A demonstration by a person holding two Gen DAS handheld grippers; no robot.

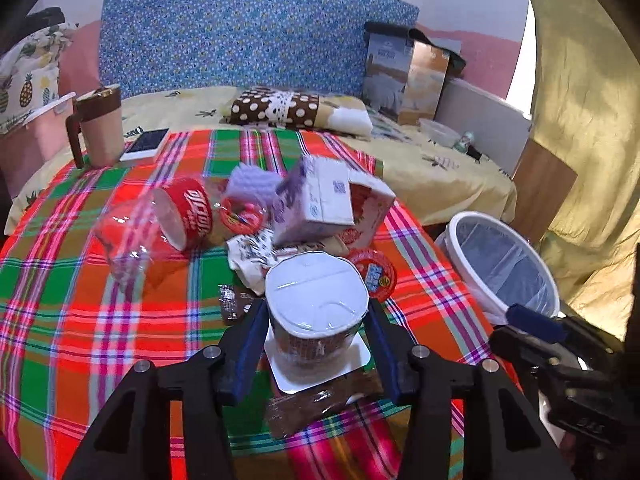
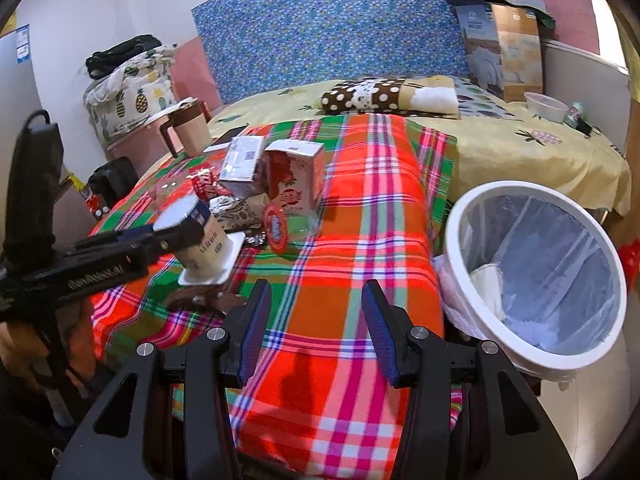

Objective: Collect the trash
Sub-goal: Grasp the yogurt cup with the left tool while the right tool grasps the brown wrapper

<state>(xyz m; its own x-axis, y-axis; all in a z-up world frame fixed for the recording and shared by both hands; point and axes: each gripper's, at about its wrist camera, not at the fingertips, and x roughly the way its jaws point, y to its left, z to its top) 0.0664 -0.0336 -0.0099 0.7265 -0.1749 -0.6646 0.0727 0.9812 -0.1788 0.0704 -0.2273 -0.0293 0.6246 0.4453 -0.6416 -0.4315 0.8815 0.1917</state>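
While the right gripper (image 2: pixel 316 328) gapes empty, left gripper (image 1: pixel 316 344) fingers straddle the upturned cup (image 1: pixel 316 304).

Plaid cloth (image 1: pixel 100 320) across lower frame: red, green, orange, pink and white stripes. Yoghurt cup (image 1: pixel 316 300) at centre: white base, brown-printed wall. Bottle (image 1: pixel 160 220) centre left: clear, red label with white script. Round lid (image 1: pixel 372 270) beside the cup: red with blue-white print. Carton (image 2: pixel 296 176): white and red. Headboard (image 1: pixel 240 28) at top: blue with small yellow-white flowers. Bedsheet (image 2: pixel 520 148): pale yellow, pineapple print. Pillow (image 1: pixel 276 108): brown with white dots. Mug (image 1: pixel 100 128) upper left: beige, brown lid and handle. Bin (image 2: pixel 536 280) at right: white rim, clear liner. Tool pads blue, frames black.
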